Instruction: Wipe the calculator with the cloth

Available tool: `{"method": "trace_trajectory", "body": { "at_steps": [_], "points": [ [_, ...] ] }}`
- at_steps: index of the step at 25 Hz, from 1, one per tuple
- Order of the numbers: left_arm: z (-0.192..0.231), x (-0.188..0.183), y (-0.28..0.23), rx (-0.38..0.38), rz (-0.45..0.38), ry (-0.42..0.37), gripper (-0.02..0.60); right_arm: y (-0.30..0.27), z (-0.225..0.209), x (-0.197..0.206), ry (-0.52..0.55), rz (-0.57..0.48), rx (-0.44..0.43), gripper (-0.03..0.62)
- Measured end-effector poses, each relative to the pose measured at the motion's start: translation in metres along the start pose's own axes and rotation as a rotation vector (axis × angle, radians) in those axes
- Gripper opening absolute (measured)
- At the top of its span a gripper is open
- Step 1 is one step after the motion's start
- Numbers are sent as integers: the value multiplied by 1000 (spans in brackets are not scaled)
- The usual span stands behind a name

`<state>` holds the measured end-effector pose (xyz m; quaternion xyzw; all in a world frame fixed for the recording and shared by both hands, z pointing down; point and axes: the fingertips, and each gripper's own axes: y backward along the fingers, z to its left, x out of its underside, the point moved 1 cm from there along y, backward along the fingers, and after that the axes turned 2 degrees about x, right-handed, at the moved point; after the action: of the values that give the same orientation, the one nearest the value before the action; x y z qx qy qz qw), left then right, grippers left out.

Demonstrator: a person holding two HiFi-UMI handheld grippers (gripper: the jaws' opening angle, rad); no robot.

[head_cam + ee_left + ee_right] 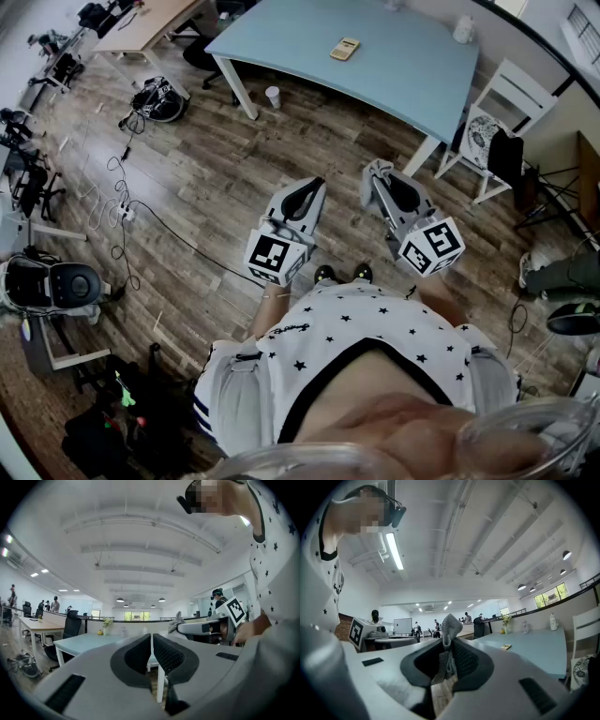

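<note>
The room was an open office with a wood-plank floor point(216, 178), seen from above with the person standing well back from the work surface. At the far left, loose cables point(117, 202) trailed across the planks. Further in, a white cup point(273, 97) stood on the floor just beside a leg of a long pale-blue table point(394, 66). The calculator point(345, 49) lay flat on that table, alone near the middle of the top and well apart from both grippers.

The left gripper point(152, 641) was held out in front of the person's star-print shirt point(366, 319), above the floor. Its own view showed its two ribbed pads pressed together with only a thin seam between them and nothing caught there.

The right gripper point(449, 644) hovered just beside it, to the right and slightly ahead, aimed toward the table. Its jaws were clamped on the grey cloth point(449, 629), which stuck up in a bunched peak above the fingertips and hung down in folds between the pads. The calculator showed small on the tabletop beyond.

At the far right, a white chair point(506, 89) stood by the end of the table.
</note>
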<state>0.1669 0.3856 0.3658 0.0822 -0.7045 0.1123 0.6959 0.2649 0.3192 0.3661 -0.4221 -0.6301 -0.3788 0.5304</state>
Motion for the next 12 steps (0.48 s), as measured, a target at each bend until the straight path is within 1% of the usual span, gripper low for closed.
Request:
{"method": "trace_trajectory", "body": {
  "at_steps": [8,12],
  "points": [
    [-3,-1,-7,5,2,-4,40,2,-8,0,-6,-3,11,48],
    [-8,1,-11,5,10,-6,40,6,-13,0,-28,-11,9,48]
  ]
}}
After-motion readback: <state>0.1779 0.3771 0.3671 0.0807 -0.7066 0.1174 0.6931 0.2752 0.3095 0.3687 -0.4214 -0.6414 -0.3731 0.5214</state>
